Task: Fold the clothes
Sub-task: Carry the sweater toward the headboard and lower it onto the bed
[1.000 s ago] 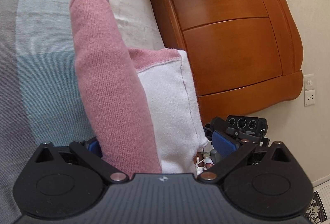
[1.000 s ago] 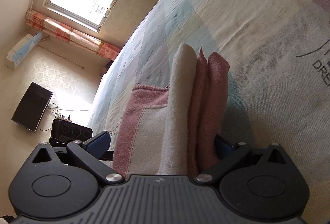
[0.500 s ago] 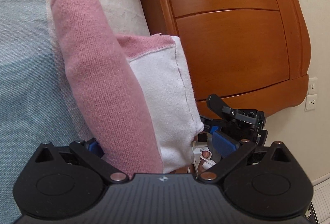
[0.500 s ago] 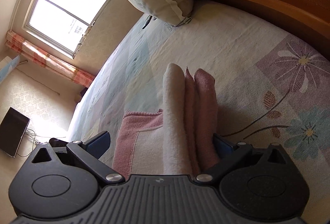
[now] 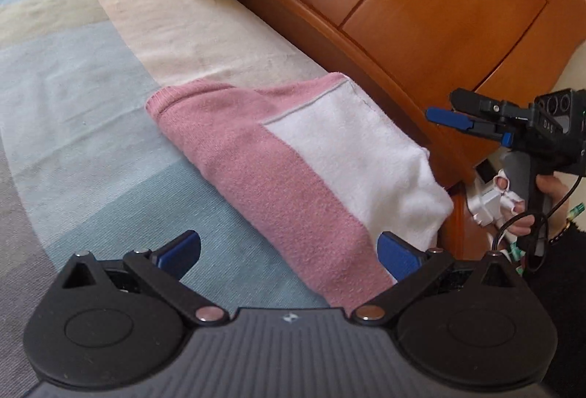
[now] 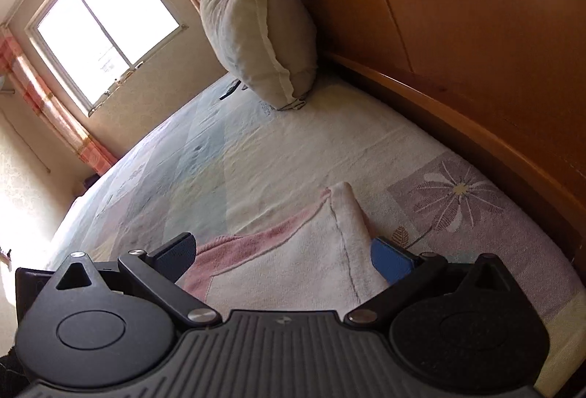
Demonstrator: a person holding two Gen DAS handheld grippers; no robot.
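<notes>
A folded pink and white sweater (image 5: 293, 156) lies flat on the patterned bedsheet (image 5: 91, 97), close to the wooden headboard (image 5: 421, 6). My left gripper (image 5: 289, 251) is open, its blue fingers spread wide on either side of the sweater's near pink end. My right gripper (image 6: 284, 259) is open too, and the sweater's white part (image 6: 293, 262) lies between its fingers on the sheet. In the left wrist view the right gripper (image 5: 461, 121) hovers at the right, just beyond the white end, held by a hand (image 5: 527, 215).
A pale pillow (image 6: 263, 32) leans against the headboard (image 6: 476, 32) further along the bed, with a small dark object (image 6: 230, 88) beside it. A bright window (image 6: 106, 35) with striped curtains is on the far wall. The bed's edge lies at the sweater's white end.
Both grippers held the folded sweater up on edge; it now lies flat near the headboard. Both pairs of fingers have spread apart and let go of it.
</notes>
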